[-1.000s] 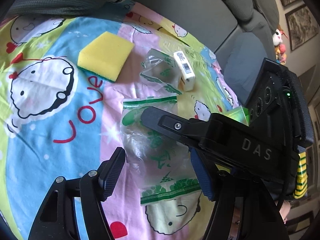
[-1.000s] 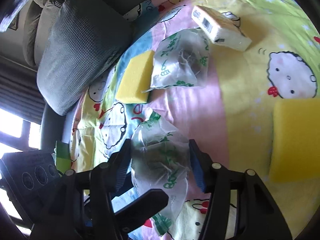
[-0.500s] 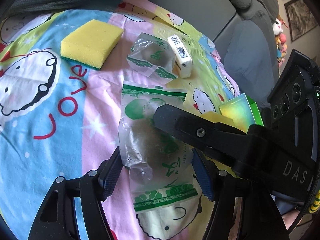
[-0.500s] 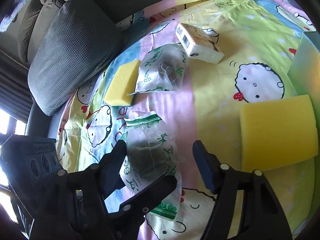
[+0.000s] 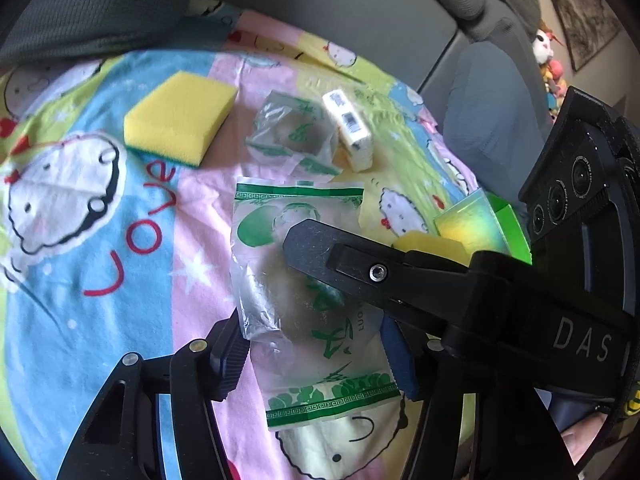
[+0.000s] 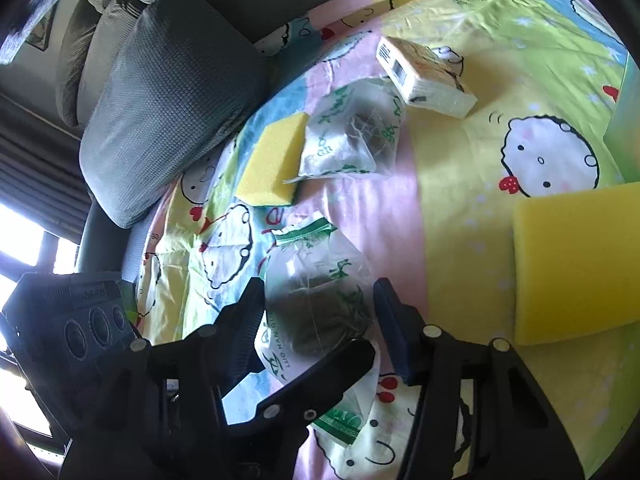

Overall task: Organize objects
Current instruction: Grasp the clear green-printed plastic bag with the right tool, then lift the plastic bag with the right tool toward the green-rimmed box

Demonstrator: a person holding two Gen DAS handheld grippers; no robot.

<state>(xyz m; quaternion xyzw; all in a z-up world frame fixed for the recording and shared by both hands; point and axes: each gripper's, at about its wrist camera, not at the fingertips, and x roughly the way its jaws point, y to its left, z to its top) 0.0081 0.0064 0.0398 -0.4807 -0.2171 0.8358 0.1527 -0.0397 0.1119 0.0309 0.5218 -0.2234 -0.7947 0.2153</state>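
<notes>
1. The clear green-printed tea bag (image 5: 304, 280) lies flat on the cartoon bedsheet (image 5: 80, 280), long axis running away from the left gripper (image 5: 312, 352), whose fingers stand apart on either side of it
2. The right gripper (image 6: 318, 320) likewise straddles it, fingers apart
3. Bare sheet lies left; a second bag (image 5: 288, 136), yellow sponge (image 5: 180, 120) and white packet (image 5: 352, 128) sit beyond
</notes>
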